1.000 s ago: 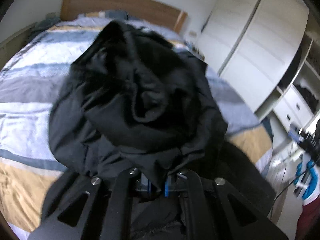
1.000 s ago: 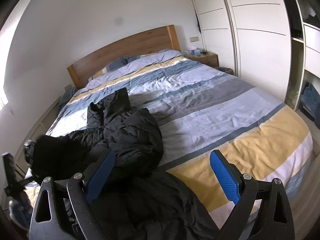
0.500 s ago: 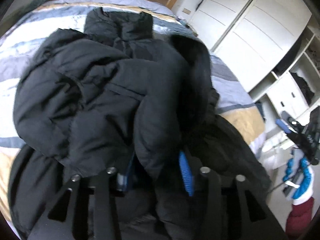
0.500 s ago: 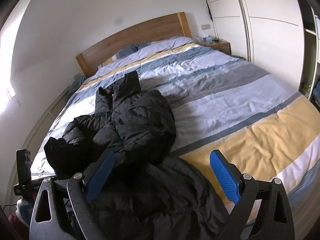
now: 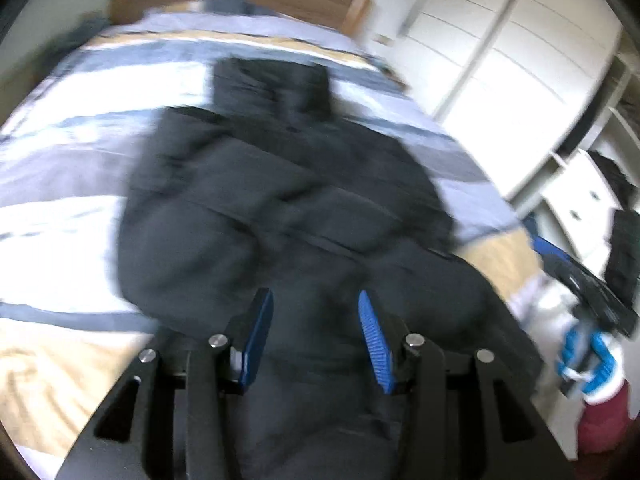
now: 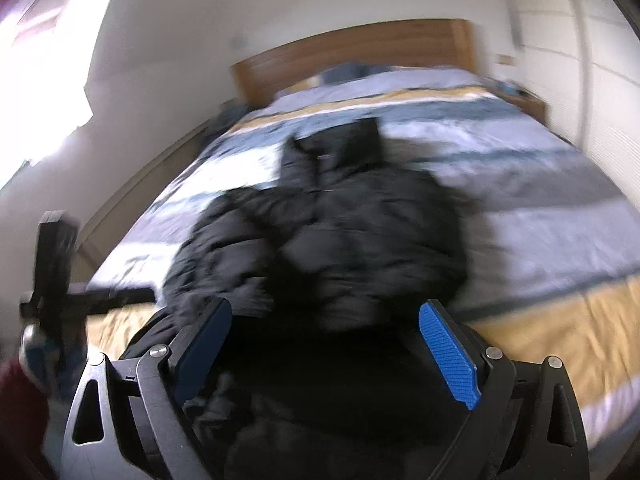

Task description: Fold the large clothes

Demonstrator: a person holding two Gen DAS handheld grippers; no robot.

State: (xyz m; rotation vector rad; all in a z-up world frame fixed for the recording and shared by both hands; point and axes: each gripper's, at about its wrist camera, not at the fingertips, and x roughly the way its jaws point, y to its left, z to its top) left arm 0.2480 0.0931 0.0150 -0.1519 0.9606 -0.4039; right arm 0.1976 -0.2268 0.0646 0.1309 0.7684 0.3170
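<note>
A black puffer jacket (image 5: 288,208) lies bunched on the striped bed (image 5: 60,152), its upper part folded over the lower part near the bed's foot. My left gripper (image 5: 314,298) hovers over the jacket's near end, open, with no cloth pinched between its blue pads. In the right wrist view the same jacket (image 6: 360,240) fills the middle. My right gripper (image 6: 326,306) stands wide open above the jacket's near edge, holding nothing. Both views are blurred by motion.
A wooden headboard (image 6: 352,52) and pillows stand at the far end of the bed (image 6: 540,208). White wardrobe doors (image 5: 500,60) and open shelves (image 5: 592,184) line the right side. A gloved hand (image 5: 584,360) and a maroon sleeve (image 5: 604,420) show at the right edge.
My left gripper let go of the jacket and opened; the lifted cloth dropped onto the bed and the gripper drew back. My right gripper swung left over the jacket, still open.
</note>
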